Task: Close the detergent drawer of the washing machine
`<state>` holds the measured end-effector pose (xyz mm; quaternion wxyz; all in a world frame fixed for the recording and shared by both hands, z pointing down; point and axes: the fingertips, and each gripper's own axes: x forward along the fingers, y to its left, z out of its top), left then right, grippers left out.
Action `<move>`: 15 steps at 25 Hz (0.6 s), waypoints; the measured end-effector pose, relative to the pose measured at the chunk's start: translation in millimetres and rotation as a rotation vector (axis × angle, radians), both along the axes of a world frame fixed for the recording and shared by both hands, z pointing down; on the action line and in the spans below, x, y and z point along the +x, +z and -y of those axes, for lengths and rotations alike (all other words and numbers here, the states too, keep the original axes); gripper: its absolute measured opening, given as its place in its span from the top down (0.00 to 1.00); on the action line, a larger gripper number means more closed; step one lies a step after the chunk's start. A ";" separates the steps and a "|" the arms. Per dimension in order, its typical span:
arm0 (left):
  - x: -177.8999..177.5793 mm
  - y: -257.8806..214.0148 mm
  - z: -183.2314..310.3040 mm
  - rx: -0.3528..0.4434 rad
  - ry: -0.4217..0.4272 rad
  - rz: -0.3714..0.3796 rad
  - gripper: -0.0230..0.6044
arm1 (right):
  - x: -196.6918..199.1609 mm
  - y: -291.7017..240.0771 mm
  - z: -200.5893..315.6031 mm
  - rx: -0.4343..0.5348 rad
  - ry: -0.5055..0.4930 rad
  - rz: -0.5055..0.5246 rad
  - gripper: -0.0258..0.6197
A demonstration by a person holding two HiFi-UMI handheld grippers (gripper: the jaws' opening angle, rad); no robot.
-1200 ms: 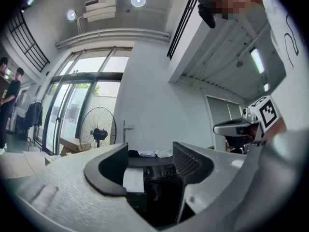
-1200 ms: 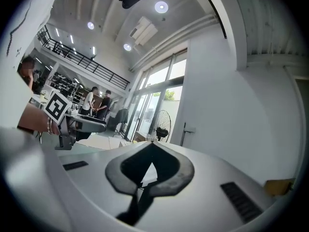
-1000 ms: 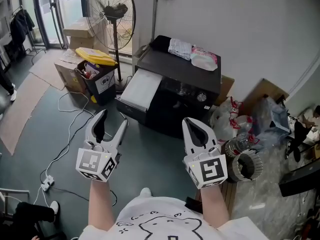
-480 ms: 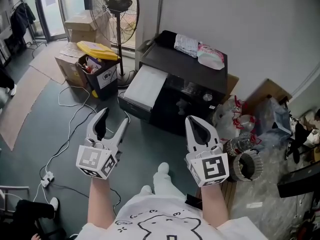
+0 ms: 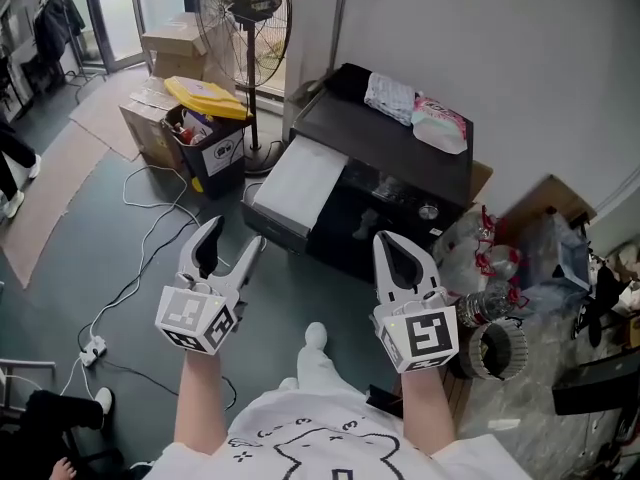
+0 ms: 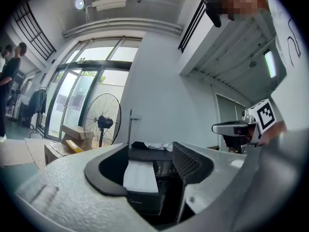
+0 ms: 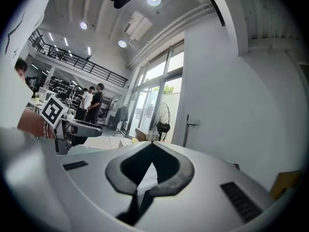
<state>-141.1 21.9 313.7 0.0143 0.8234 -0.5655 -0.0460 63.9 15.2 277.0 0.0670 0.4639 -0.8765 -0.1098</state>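
Shadow swallows the front of the washing machine (image 5: 365, 133), a low black box set against the wall: one round knob (image 5: 428, 211) shows there, and the other controls cannot be made out. The drawer (image 5: 300, 180) is the only pale part, a flat white rectangle standing well out from the machine's front at its left corner, toward the floor (image 5: 100, 228); how it joins the body is hidden underneath. In the left gripper view the same drawer (image 6: 140, 175) shows far off between the jaws, with small lettering below it that is too faint to read. In the right gripper view the machine is almost wholly blocked by the gripper itself, and only a white sliver shows through the leaf-shaped gap.

The left gripper (image 5: 234, 233) hangs over the floor with its jaws spread wide and nothing between them; one pad is smooth black rubber, the other ribbed. The right gripper (image 5: 388, 240) has its jaws drawn together, tips meeting, holding nothing. Both are well apart from the drawer.

Two soft crinkled packets (image 5: 392, 96) lie at the back edge of the machine's top. A wire-cage fan (image 5: 245, 13) and a bin (image 5: 215, 153) with a yellow lid stand beyond the drawer, a thin white cable (image 5: 140, 278) loops over the floor, and clear plastic bags (image 5: 480, 258) pile up to the right, their contents unclear.
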 end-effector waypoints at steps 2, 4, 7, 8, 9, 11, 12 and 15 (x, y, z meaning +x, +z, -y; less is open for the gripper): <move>-1.1 4.4 14.4 -0.011 -0.005 -0.003 0.52 | -0.8 4.3 16.4 -0.007 -0.010 0.002 0.96; -2.4 11.3 29.6 -0.028 -0.010 -0.005 0.52 | -1.1 9.5 34.2 -0.017 -0.017 0.004 0.96; -4.4 22.4 53.9 -0.055 -0.018 -0.010 0.52 | -0.3 17.0 64.0 -0.039 -0.019 0.010 0.96; -5.1 26.3 62.1 -0.064 -0.021 -0.015 0.52 | 0.0 19.6 74.5 -0.048 -0.020 0.011 0.96; -5.6 30.4 70.6 -0.074 -0.025 -0.020 0.52 | 0.3 22.3 85.4 -0.056 -0.024 0.011 0.96; -6.0 39.6 88.0 -0.096 -0.032 -0.032 0.52 | 0.8 27.9 107.6 -0.073 -0.033 0.012 0.96; -6.2 44.7 96.3 -0.109 -0.033 -0.040 0.52 | 0.8 30.9 118.1 -0.083 -0.038 0.011 0.96; -6.4 61.6 114.9 -0.149 -0.035 -0.075 0.52 | 1.3 41.6 144.1 -0.114 -0.053 0.006 0.96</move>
